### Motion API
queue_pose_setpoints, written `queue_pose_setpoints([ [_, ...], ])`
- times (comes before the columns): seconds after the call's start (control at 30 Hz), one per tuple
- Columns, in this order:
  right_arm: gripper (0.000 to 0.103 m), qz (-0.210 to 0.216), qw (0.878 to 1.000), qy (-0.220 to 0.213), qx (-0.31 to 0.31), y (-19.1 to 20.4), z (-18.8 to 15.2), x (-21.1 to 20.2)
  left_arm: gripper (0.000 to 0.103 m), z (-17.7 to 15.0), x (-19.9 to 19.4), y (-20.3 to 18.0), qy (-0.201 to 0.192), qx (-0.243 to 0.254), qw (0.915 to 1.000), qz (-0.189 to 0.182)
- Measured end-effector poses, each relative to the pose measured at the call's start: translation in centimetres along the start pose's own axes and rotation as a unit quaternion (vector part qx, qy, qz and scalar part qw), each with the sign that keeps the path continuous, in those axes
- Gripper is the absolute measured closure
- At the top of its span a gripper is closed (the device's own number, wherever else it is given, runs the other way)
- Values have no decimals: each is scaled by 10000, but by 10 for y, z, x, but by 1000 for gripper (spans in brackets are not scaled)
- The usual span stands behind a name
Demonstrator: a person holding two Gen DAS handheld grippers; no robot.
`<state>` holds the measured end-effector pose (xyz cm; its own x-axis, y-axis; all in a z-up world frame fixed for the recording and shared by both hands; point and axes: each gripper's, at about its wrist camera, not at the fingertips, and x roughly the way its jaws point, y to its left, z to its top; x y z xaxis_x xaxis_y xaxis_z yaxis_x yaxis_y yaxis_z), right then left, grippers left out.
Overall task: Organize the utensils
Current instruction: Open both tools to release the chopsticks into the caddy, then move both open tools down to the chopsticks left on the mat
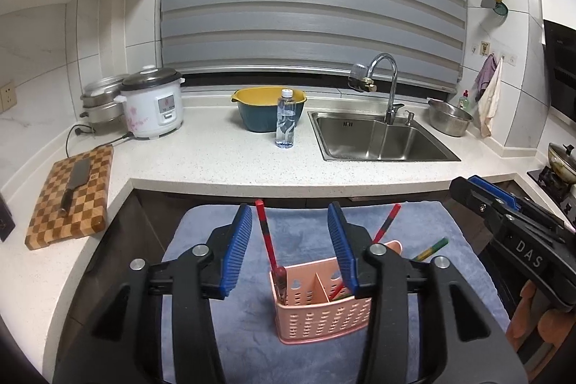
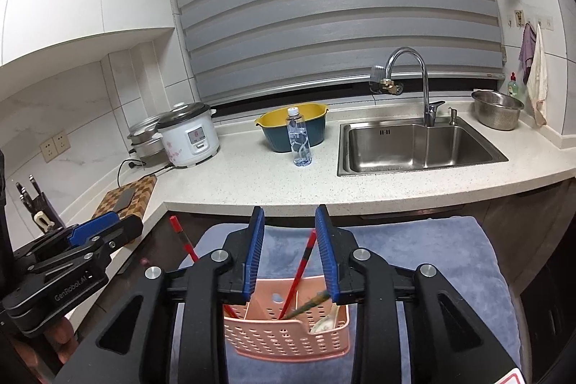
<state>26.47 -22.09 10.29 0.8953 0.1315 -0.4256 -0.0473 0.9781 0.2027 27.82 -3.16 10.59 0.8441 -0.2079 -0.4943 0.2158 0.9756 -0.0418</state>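
Pink slotted caddy (image 2: 288,330) on the blue towel (image 2: 432,261), just beyond both tools, already holds the chopsticks (image 2: 300,279) and spoon (image 2: 325,324); left tool (image 1: 289,251) and right tool (image 2: 289,254) part-open, empty. Nothing visible remains loose.

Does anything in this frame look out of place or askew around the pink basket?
One thing: the two red chopsticks sit in different compartments of the pink basket, leaning apart instead of being paired. A green one tilts out to the right. Nothing is spilled or visibly damaged.
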Motion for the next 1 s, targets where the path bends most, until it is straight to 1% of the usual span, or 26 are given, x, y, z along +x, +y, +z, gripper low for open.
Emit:
queue_pose_setpoints([
  [0.1,72,18,10000,-12,-12,0,-3,-10,55,-3,-8,-4,-41,48,10000,39],
  [0.43,71,62,9999,54,-59,2,-32,-52,54,-26,-35,-11,33,23,10000,-1],
  [0.63,71,87,9997,203,-80,1,-60,-77,54,-46,-54,-18,117,20,9999,-19],
  [0.77,71,82,9993,348,-58,-2,-84,-93,51,-64,-65,-26,193,99,9998,37],
  [1.0,71,-45,9976,648,-256,-2,-129,-117,51,-104,-81,-36,489,35,9988,-87],
])
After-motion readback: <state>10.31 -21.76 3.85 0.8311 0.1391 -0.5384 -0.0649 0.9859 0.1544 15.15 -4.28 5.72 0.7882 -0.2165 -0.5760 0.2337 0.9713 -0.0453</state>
